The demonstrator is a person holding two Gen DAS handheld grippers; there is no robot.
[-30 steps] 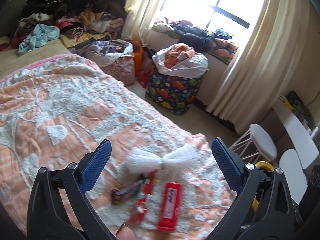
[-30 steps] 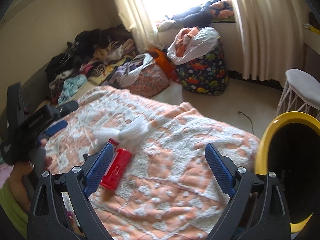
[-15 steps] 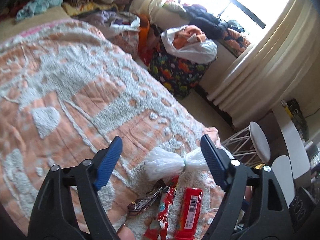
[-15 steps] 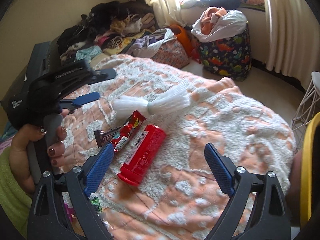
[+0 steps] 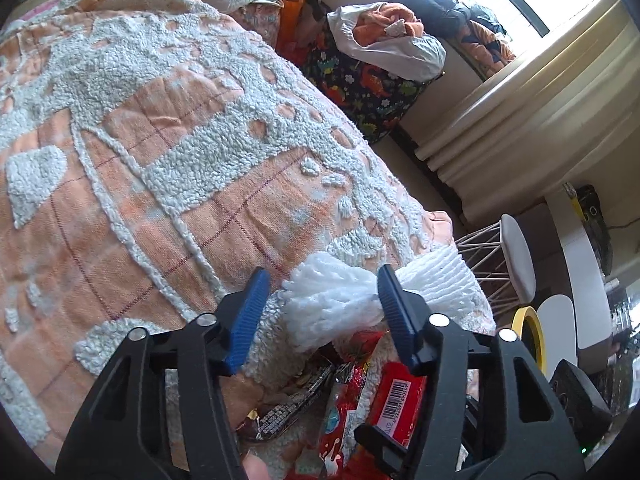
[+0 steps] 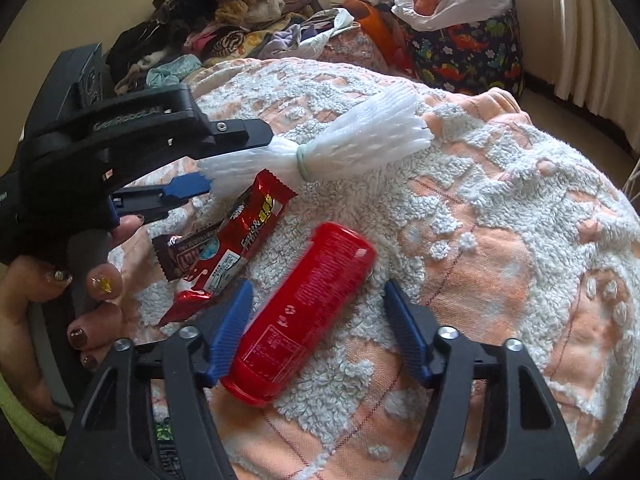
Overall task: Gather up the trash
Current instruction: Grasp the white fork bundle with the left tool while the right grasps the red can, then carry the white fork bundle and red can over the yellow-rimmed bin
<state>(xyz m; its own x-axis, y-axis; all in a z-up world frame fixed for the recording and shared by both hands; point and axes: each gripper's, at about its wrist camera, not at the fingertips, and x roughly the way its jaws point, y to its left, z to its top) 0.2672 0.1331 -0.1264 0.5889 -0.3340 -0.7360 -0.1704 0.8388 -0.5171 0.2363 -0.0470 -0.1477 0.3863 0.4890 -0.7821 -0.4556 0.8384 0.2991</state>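
A white foam net tied in the middle (image 5: 340,300) (image 6: 340,148) lies on the bed's orange and white blanket (image 5: 168,168) (image 6: 500,216). My left gripper (image 5: 322,312) (image 6: 224,164) is open, its jaws on either side of the net's left half. A red snack canister (image 6: 304,308) (image 5: 394,400), a red wrapper (image 6: 248,220) (image 5: 340,412) and a dark wrapper (image 6: 180,256) (image 5: 288,404) lie beside it. My right gripper (image 6: 320,332) is open, its jaws on either side of the canister's lower part.
A yellow-rimmed bin (image 5: 528,332) stands past the bed's corner beside a white stool (image 5: 516,256). A dinosaur-print laundry bag (image 5: 360,84) (image 6: 468,44) and piles of clothes (image 6: 224,16) lie beyond the bed, under the curtained window (image 5: 532,96).
Both grippers have moved down and in toward the trash. The left jaws have narrowed around the foam net. The right gripper now straddles the red canister.
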